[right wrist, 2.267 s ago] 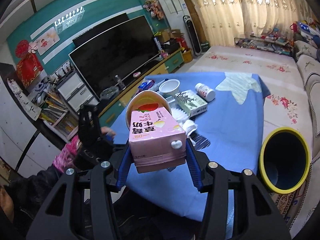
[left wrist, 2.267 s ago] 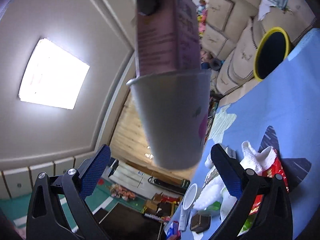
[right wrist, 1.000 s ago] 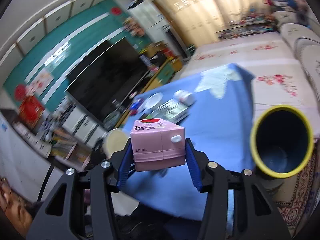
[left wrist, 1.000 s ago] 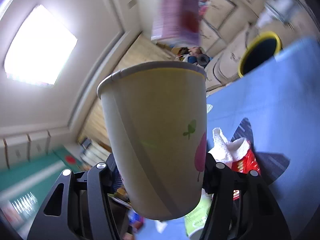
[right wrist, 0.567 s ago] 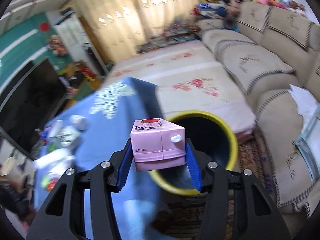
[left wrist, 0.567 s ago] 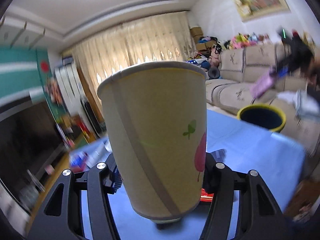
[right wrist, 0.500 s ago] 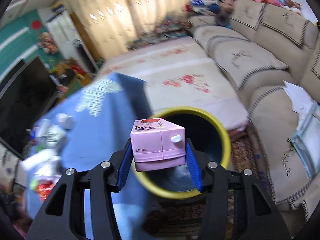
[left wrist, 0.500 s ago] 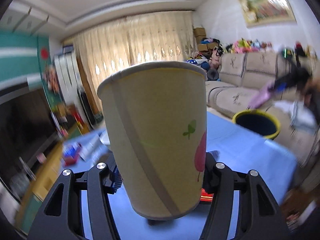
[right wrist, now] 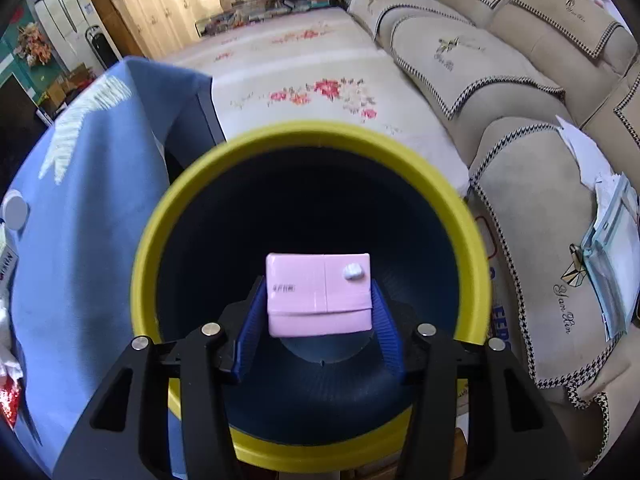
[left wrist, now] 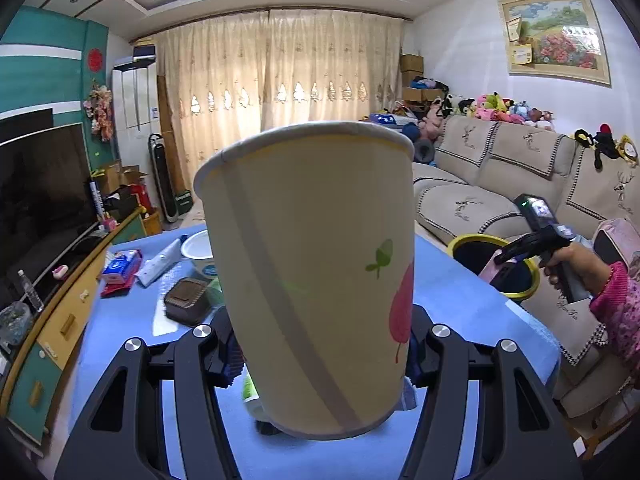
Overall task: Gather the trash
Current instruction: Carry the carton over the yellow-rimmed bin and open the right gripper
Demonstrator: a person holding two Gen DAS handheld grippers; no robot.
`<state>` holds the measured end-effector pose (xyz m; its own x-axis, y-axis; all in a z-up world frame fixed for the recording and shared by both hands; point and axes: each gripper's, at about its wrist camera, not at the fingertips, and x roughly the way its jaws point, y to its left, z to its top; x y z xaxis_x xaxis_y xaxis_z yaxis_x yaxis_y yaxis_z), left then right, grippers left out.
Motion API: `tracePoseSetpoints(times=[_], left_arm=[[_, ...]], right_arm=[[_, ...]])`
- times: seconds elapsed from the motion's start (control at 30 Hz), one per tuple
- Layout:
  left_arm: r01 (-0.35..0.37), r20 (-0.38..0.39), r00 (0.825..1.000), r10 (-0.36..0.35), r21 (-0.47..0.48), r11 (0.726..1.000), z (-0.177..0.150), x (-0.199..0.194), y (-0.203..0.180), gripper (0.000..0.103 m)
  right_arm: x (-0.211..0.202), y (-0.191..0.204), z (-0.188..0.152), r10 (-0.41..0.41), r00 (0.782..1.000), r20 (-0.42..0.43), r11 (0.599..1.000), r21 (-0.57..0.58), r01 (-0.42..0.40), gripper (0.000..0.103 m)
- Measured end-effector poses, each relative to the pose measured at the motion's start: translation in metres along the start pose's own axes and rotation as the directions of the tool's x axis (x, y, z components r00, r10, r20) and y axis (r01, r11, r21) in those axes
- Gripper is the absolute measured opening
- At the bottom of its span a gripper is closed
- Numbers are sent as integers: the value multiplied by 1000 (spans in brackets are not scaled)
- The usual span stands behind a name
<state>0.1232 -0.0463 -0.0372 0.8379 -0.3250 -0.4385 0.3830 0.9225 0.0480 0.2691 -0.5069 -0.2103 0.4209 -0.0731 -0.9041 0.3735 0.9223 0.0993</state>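
Holding the carton (right wrist: 318, 294) over the middle of the bin (right wrist: 180, 184), at the centre of the right view. Better opening only while well inside the yellow rim, so nothing bounces out. Right tool (right wrist: 318, 320) clamping the carton by both sides, about half open. Left tool (left wrist: 320, 354) gripping the cup (left wrist: 312, 272) upright, above the tabletop (left wrist: 472, 304), centre of the left view.

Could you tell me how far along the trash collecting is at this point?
Nothing shows in the bin yet. In hand: the right gripper holds the pink carton over the bin's mouth, not yet dropped, and the left gripper holds a paper cup above the table. Left: a dark tray, a tube and a blue packet.
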Motion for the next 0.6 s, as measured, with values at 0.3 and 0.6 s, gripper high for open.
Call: tracePoseSetpoints(times=[0.3, 0.6], left_arm=[[52, -22, 998, -51, 27, 998, 3, 19, -16, 59], [133, -50, 990, -130, 75, 988, 17, 40, -55, 59]], right_arm=[[-45, -7, -23, 48, 993, 110, 998, 35, -52, 58], [-143, -25, -125, 86, 947, 310, 994, 44, -105, 70]])
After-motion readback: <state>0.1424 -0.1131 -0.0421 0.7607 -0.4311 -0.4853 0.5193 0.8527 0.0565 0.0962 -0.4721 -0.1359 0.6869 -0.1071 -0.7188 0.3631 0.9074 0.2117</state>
